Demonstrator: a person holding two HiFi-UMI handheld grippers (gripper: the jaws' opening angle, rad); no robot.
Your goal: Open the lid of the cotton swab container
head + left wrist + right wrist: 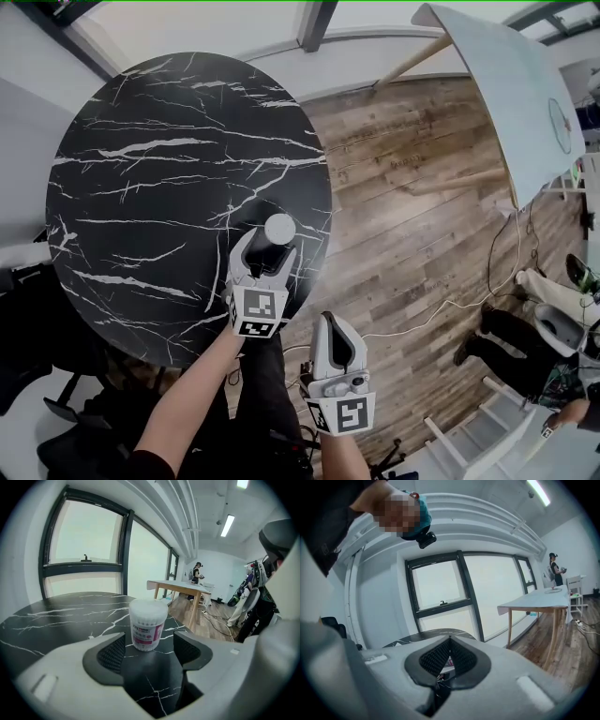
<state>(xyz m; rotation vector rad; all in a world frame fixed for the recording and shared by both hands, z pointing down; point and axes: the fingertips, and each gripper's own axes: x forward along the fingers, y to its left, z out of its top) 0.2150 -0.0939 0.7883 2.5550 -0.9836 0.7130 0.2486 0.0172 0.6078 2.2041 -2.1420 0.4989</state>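
The cotton swab container (147, 624) is a small clear tub with a white lid and a pink label. It stands upright on the black marble table (141, 187) near the table's right edge, and from above its lid shows as a white disc, the container (279, 228). My left gripper (149, 651) is open, its black pads apart on either side just short of the tub, not touching it. The left gripper (267, 255) sits right behind the container. My right gripper (449, 659) is shut and empty. The right gripper (330, 339) hangs off the table over the floor.
A light wooden table (511, 94) stands to the right on the plank floor (412, 216). Cables (441, 309) trail across the floor. Another person (525, 337) is at the lower right. Large windows (89, 541) line the far wall.
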